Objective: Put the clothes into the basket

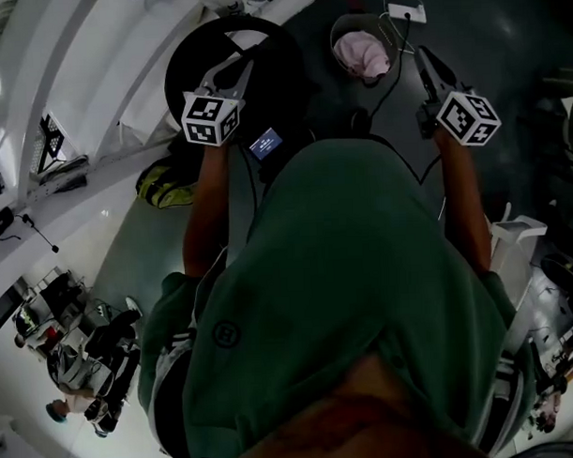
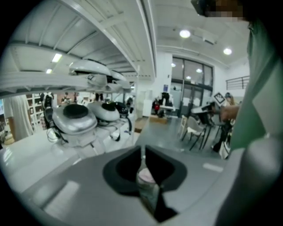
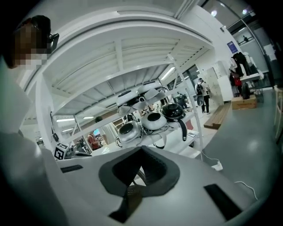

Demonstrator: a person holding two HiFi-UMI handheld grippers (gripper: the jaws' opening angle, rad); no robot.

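Observation:
In the head view a pink garment point(image 1: 363, 53) lies in a small grey basket point(image 1: 340, 29) on the dark floor ahead of me. My left gripper point(image 1: 236, 67) is raised over a round black object point(image 1: 271, 55), left of the basket. Its jaws stand almost together and no cloth hangs from them. A pale pinkish patch shows in the slit of the left gripper point(image 2: 142, 154); what it is cannot be told. My right gripper point(image 1: 419, 57) is up just right of the basket, shut and empty. The right gripper point(image 3: 140, 152) faces white shelving. A yellow-and-black garment point(image 1: 163, 185) lies on the floor at the left.
A white rack point(image 1: 93, 70) runs along the left. Its shelves carry round grey-and-white devices point(image 2: 75, 119) point(image 3: 152, 120). A white power strip point(image 1: 407, 12) with cables lies beyond the basket. A white box point(image 1: 517, 234) stands at the right. Chairs and people point(image 2: 199, 128) are farther off.

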